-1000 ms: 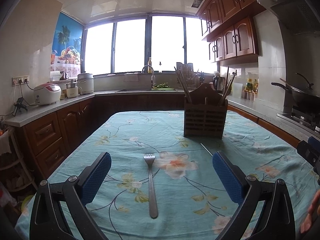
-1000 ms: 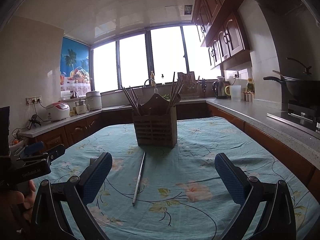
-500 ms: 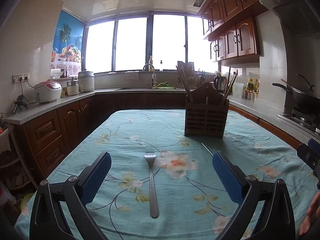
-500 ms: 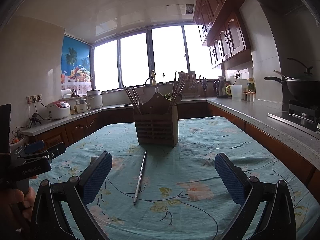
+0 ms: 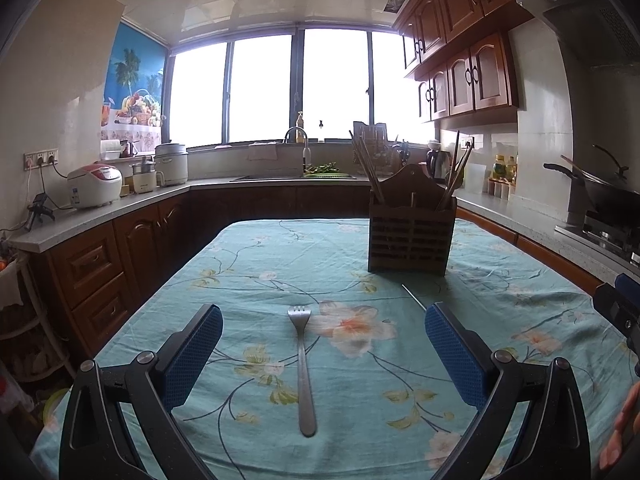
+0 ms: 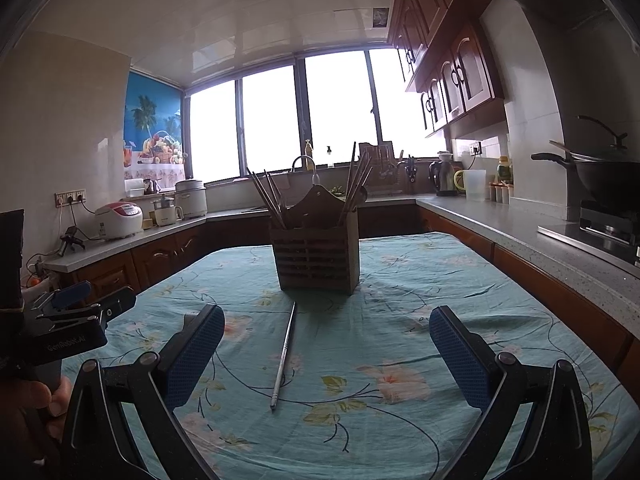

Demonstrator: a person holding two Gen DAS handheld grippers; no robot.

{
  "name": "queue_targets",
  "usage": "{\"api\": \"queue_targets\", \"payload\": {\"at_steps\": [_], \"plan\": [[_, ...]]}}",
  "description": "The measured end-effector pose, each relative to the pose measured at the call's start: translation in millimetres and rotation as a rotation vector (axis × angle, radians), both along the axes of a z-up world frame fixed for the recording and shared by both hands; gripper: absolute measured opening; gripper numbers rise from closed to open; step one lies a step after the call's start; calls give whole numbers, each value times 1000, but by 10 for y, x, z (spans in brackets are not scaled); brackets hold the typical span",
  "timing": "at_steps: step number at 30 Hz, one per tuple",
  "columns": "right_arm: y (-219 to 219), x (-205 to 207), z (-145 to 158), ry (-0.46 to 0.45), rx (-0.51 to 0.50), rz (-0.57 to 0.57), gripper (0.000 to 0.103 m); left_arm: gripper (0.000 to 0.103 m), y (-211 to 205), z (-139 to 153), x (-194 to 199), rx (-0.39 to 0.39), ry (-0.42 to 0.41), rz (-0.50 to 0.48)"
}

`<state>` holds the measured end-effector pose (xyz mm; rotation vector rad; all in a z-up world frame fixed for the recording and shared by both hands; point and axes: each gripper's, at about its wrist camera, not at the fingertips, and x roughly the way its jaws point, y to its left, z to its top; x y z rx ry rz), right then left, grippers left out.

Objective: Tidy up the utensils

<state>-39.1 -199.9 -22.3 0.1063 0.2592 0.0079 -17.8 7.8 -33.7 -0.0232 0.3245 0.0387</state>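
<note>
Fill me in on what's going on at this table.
A person holds a two-finger tool in each hand, tidying utensils into the wooden holder on the floral tablecloth. Nothing is picked up yet. The left tool is open, and the fork lies flat between its fingers, tines pointing away. The right tool is open too, facing a loose metal chopstick lying in front of the holder. The holder already has chopsticks standing in both sides.
</note>
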Motion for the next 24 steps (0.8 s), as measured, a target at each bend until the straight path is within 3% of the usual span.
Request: {"api": "queue_targets", "payload": {"at_steps": [24], "plan": [[14, -16, 40, -10, 8, 9, 103, 102, -63, 11, -72, 14, -20, -7]]}}
